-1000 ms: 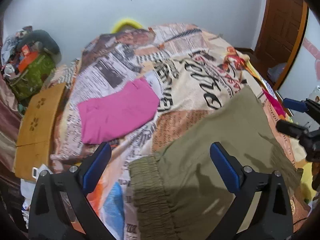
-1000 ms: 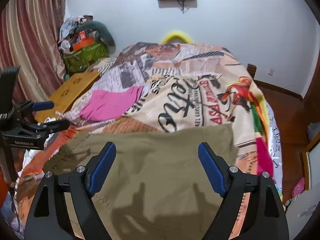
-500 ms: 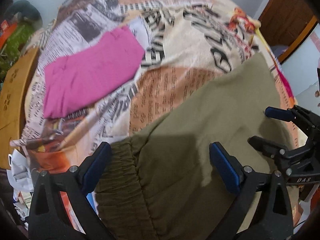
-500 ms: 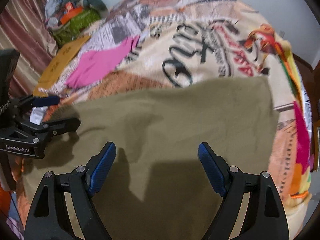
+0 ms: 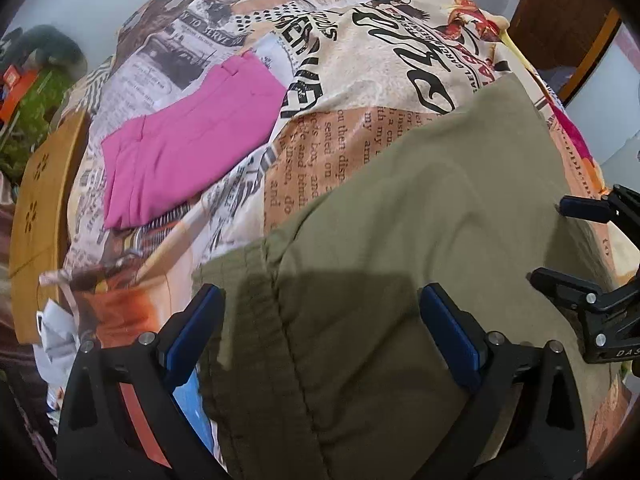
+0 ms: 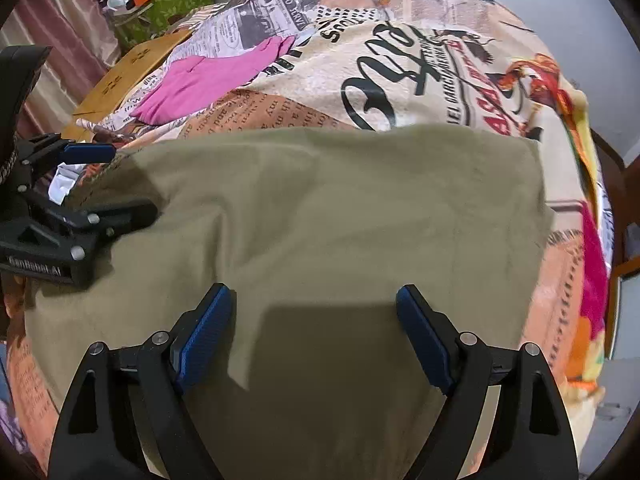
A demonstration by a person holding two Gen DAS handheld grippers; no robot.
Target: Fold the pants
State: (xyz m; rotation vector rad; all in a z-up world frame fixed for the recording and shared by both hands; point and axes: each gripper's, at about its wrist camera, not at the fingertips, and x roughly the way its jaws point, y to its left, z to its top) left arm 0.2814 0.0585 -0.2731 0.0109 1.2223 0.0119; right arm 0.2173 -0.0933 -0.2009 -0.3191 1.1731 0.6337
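Pants (image 5: 420, 220) run off frame beneath both grippers' fingers (image 6: 204, 340).

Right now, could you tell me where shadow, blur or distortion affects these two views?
Left wrist view: a dark shadow crosses the olive pants between the open left gripper; fisheye bends the bedspread. Right wrist view: similar shadow by the right gripper; right edge smeared.

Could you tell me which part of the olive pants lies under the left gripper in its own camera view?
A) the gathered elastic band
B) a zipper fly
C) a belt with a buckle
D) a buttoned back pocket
A: the ribbed, gathered elastic band of the olive pants lies below the left gripper, just inside its left-hand finger.
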